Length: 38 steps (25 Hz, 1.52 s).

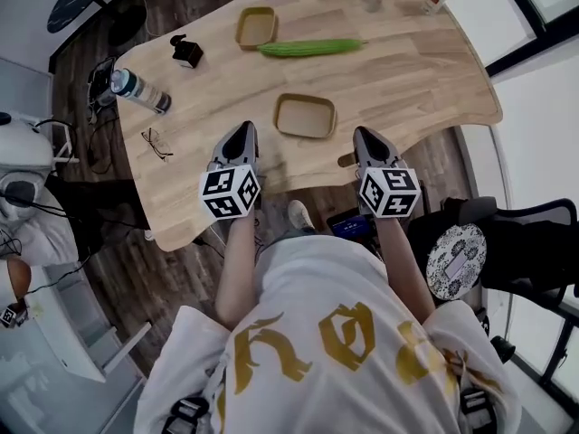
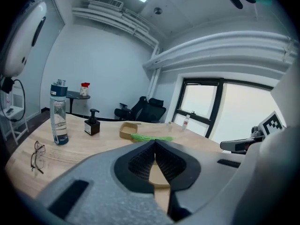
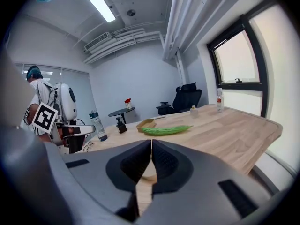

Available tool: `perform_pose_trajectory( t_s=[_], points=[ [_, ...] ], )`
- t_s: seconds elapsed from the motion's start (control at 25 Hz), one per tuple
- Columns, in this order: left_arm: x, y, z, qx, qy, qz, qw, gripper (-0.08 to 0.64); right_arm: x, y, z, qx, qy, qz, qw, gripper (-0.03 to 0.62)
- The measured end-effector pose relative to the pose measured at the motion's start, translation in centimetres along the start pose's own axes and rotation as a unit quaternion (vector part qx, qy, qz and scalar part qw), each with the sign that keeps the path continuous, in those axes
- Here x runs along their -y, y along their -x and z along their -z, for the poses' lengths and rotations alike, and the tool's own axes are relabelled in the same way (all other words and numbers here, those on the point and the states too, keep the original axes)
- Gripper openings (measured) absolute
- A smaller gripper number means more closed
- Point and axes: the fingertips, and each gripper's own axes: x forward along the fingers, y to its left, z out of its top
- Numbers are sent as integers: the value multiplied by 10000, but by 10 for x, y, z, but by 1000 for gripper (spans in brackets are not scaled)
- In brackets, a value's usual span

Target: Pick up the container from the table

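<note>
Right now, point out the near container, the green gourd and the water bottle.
near container (image 1: 306, 117), head view, its bare inner floor.
green gourd (image 1: 310, 48), head view, middle of its body.
water bottle (image 1: 143, 93), head view, its clear body.
</note>
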Motion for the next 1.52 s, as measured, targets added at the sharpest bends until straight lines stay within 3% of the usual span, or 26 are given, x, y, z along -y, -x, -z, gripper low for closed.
perform_pose_trajectory(
  t_s=[0.44, 0.68, 1.08, 1.2, 1.36, 1.52],
  points=[
    [3, -41, 23, -409, 102, 406, 9983, 9, 18, -8, 29, -471, -108, 441, 9979, 14],
    [-2, -49, 33, -553, 89, 372, 9977, 11, 19, -22, 41, -618, -153, 398, 9972, 14],
    [-8, -81, 69, -1316, 256, 541, 9895, 12, 25, -60, 71, -1153, -365, 171, 9925, 18],
    [-11, -95, 80, -1504, 303, 532, 9867, 34, 28, -74, 81, -1345, -565, 50, 9893, 90],
    [-18, -112, 99, -1828, 484, 524, 9806, 126, 31, -92, 97, -1616, -769, -40, 9838, 137],
    [-24, -129, 108, -2006, 503, 495, 9771, 144, 32, -109, 108, -1790, -941, -131, 9793, 160]
  ],
)
